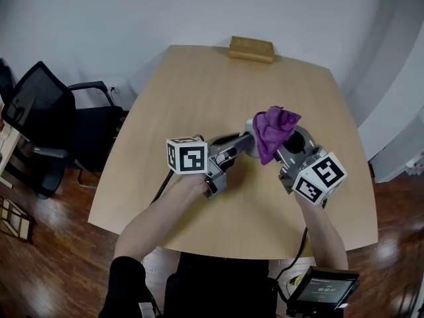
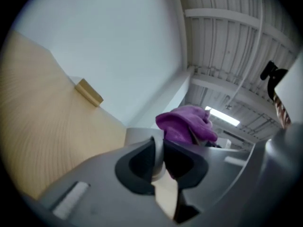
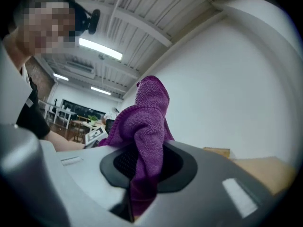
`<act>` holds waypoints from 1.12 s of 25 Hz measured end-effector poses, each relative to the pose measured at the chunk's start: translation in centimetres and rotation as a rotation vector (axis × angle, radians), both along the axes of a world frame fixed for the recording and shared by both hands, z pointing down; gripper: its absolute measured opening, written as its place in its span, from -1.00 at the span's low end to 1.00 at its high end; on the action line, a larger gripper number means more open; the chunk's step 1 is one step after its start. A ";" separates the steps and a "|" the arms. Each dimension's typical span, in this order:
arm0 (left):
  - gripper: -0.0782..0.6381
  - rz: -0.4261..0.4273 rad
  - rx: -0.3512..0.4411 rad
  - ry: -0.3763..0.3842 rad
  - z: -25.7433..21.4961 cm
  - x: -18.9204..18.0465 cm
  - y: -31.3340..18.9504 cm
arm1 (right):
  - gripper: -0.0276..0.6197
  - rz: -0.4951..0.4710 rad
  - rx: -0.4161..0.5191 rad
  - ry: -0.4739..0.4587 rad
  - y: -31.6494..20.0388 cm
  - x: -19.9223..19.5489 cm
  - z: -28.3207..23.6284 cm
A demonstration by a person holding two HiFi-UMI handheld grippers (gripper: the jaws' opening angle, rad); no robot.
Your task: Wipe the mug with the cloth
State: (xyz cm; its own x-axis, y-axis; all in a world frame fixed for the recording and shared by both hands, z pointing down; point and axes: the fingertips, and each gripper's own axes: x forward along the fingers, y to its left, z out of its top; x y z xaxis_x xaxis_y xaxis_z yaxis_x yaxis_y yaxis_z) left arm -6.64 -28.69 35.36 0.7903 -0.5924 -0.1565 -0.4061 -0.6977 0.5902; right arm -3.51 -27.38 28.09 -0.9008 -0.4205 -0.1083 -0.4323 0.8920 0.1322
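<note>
Both of the task's things were already in hand, so the pick-up part looked finished. The wiping itself looked at most just begun, and nothing showed how much of the mug had been rubbed.

The left gripper [image 1: 246, 143] had its jaws nearly together, clamped on the thin wall of the pale grey mug [image 1: 250, 126]. In the left gripper view the rim ran up between the two dark pads [image 2: 142, 162], and the mug [image 2: 137, 135] stood out just past the left gripper [image 2: 159, 148]. The mug seemed to be held clear of the counter [image 1: 199, 85], over its middle and a little toward the near edge.

The right gripper [image 1: 279, 152] was closed on the purple cloth [image 1: 275, 130]. In the right gripper view a fold of the cloth [image 3: 149, 122] was pinched in the right gripper [image 3: 144, 160], and the rest bunched up above it.

From the head view the bunched cloth sat right beside the mug, on its right, and overlapped its top. The left gripper view put the cloth [image 2: 184, 124] just beyond the rim. Whether fabric was pressing on the mug or only close to it could not be settled.

What seemed to remain was working the cloth over the rim and walls, then setting both things back down on the counter.
</note>
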 end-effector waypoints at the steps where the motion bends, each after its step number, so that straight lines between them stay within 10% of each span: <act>1: -0.60 0.005 0.018 -0.001 -0.4 0.2 0.3 | -0.72 0.018 0.037 0.033 -0.4 -0.9 -0.2; 7: -0.60 0.002 0.092 0.038 -2.1 -0.1 1.0 | -0.72 0.017 0.105 0.103 0.6 -2.6 1.4; 15: -0.66 0.003 0.171 0.130 -5.2 -2.7 1.7 | -0.73 -0.035 -0.247 0.054 -0.2 -0.4 7.4; 22: -0.66 0.147 0.271 0.135 -6.2 0.5 4.0 | -0.73 -0.056 -0.027 -0.139 0.3 -0.8 -4.0; 28: -0.67 0.156 0.306 0.167 -6.3 -0.3 4.7 | -0.73 -0.111 -0.156 -0.183 1.2 -2.8 -1.1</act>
